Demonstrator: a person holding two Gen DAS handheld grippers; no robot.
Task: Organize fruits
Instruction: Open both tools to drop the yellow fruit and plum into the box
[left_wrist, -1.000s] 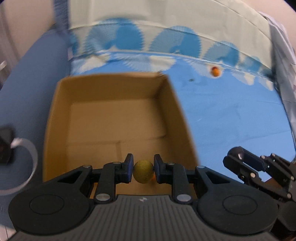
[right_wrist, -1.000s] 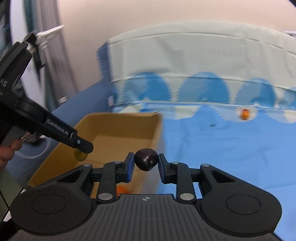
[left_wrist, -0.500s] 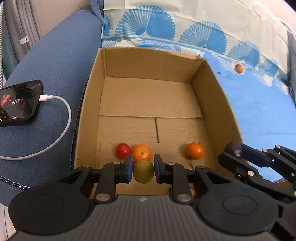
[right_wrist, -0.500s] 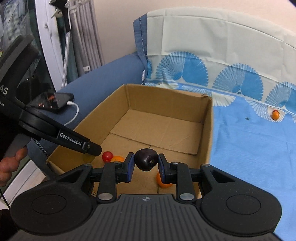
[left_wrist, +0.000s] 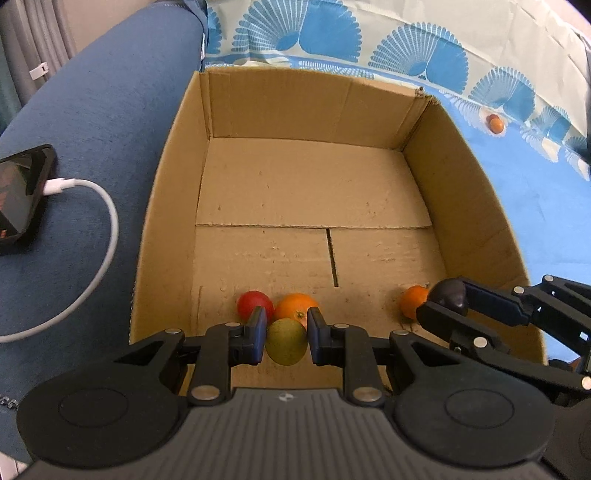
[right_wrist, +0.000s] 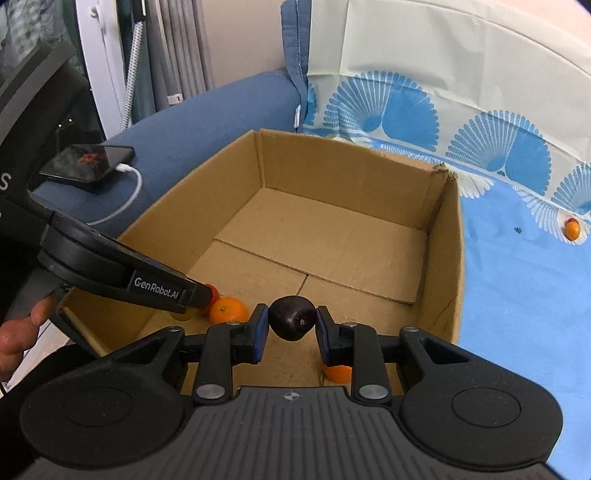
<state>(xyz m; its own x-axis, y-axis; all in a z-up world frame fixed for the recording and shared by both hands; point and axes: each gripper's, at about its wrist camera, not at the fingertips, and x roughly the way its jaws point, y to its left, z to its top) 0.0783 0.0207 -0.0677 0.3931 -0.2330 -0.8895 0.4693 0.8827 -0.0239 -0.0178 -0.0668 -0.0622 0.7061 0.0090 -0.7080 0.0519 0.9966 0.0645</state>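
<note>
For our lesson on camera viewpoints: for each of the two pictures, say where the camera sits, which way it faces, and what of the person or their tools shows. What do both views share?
Left wrist view: sits on the left gripper, facing steeply down into the cardboard box; its fingers clamp a green fruit; the right gripper enters at right.
Right wrist view: sits on the right gripper, facing forward and down across the box; it clamps a dark fruit; the left gripper and a hand show at left.
Shared: box, phone, oranges inside, small orange fruit on the blue cloth.

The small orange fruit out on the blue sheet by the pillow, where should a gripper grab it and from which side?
Grip the small orange fruit across its middle, coming from above and the open sheet side: it is round, and the pillow seems to block the far side.
</note>
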